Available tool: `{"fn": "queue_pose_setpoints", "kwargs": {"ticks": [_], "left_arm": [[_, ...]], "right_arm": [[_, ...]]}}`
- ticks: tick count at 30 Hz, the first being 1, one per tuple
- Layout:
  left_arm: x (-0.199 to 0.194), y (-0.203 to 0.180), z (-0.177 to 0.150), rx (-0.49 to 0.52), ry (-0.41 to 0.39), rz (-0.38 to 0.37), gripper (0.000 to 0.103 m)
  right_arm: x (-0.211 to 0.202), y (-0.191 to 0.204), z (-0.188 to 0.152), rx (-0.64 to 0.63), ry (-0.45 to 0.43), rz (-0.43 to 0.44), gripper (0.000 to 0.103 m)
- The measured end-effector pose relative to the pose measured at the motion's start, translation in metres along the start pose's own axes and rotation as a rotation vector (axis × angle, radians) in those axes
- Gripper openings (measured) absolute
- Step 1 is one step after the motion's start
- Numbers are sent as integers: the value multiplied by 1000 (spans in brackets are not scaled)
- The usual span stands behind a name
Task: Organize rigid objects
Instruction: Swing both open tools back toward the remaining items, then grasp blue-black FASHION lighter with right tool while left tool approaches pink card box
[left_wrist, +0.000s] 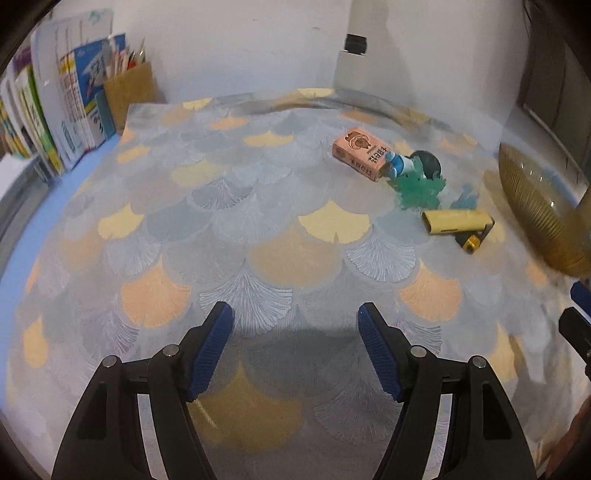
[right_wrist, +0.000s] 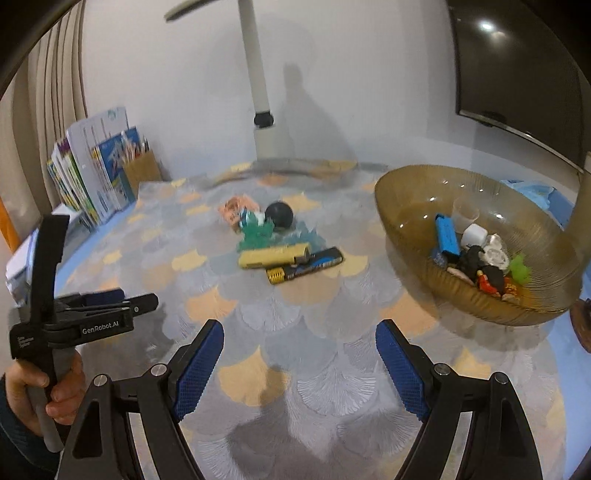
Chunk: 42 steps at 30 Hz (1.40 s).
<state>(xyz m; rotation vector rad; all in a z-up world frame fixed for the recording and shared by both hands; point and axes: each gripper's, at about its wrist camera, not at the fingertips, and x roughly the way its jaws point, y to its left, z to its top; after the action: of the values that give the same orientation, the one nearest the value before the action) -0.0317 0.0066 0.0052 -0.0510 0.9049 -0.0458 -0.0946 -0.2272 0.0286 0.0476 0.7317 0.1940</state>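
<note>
A cluster lies on the patterned tablecloth: a pink box, a black ball, a green spiky toy, a yellow bar and a black battery. An amber glass bowl at the right holds several small items, among them a blue piece. My left gripper hovers open over bare cloth, well short of the cluster. Nothing is between the wide open jaws of my right gripper, which sits nearer the bowl.
Upright books and a brown pencil holder stand at the back left. A white post rises at the wall behind the table. A dark screen hangs at the right. A hand grips the left tool's handle.
</note>
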Motion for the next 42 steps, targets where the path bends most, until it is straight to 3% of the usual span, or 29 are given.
{"fn": "queue_pose_setpoints", "kwargs": {"ticks": [8, 20, 25, 29, 32, 34, 38, 42], "left_arm": [[-1, 0, 0, 8, -7, -17, 75], [3, -8, -1, 54, 3, 16, 81], [3, -4, 3, 46, 19, -8, 81], [3, 8, 30, -67, 61, -146, 81], [2, 9, 66, -150, 46, -221, 81], [11, -1, 90, -161, 36, -250, 81], [46, -16, 127, -203, 51, -246, 81], [74, -23, 146, -275, 31, -176, 81]], "right_arm": [[17, 1, -6, -4, 26, 1, 83], [27, -2, -8, 16, 79, 0, 83], [27, -3, -8, 18, 85, -1, 83], [27, -2, -6, 24, 120, 0, 83], [29, -1, 2, 83, 200, 79, 83], [26, 5, 12, 89, 179, 108, 83], [30, 18, 29, 8, 157, 47, 83], [48, 18, 29, -28, 177, 27, 83]]}}
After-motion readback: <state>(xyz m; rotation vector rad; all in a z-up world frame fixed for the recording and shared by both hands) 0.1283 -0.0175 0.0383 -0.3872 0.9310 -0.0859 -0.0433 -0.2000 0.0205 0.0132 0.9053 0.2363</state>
